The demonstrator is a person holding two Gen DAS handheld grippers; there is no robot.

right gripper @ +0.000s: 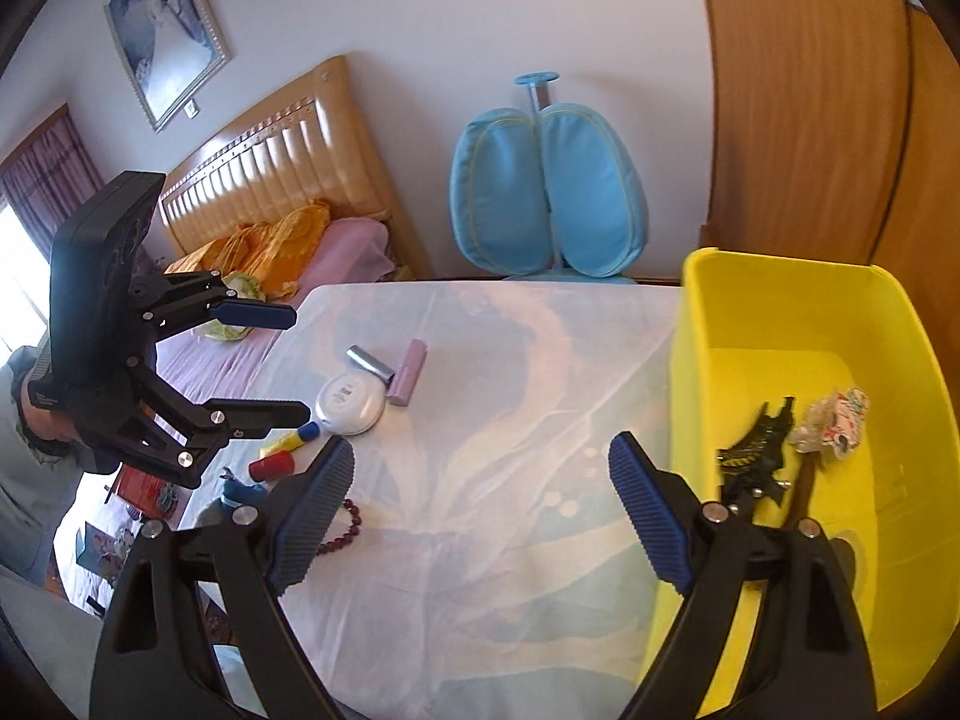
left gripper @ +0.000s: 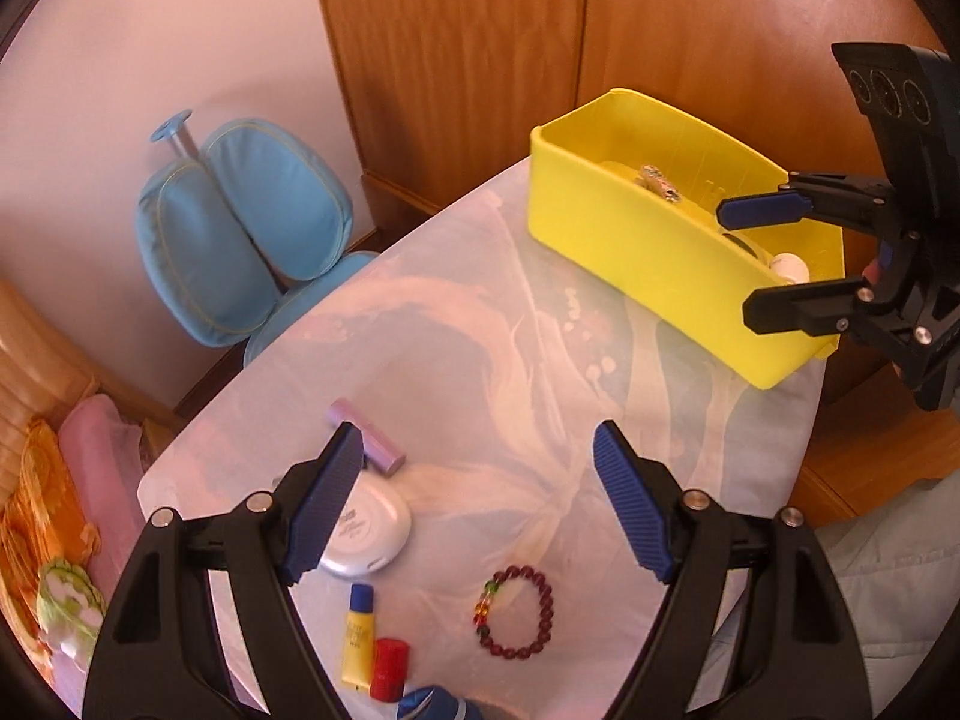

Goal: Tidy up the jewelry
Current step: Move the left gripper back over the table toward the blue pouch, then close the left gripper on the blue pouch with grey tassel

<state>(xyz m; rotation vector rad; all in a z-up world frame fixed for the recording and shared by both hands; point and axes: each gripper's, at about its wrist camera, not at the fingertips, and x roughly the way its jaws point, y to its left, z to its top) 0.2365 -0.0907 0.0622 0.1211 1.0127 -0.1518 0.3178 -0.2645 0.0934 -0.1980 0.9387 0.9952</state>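
Between pickups, by the look of it. Both grippers hang above the tabletop (right gripper: 480, 570) w/ nothing in them. The left gripper (left gripper: 477, 507) has its jaws standing wide, empty; the right gripper (right gripper: 480, 513) is likewise wide and empty, at the tabletop edge next to the yellow plastic bin (right gripper: 798, 324).

The bin sits at the tabletop's far corner by the wooden wardrobe and already holds a black hair claw (right gripper: 753, 456) and a crumpled clear wrapper (right gripper: 834, 420).

The dark red bead bracelet w/ a few coloured beads (left gripper: 515, 612) lies flat near the tabletop's near edge, just below the left jaws and apart from the cosmetics beside it (a white round compact (left gripper: 369, 531), a yellow tube w/ blue cap (left gripper: 359, 636), a red cylinder (left gripper: 390, 669), a lilac stick (left gripper: 367, 441)).

Likely next: lower the left gripper, straddle one side of the bead ring, close, carry it to the bin. Beads may roll, so grip square.
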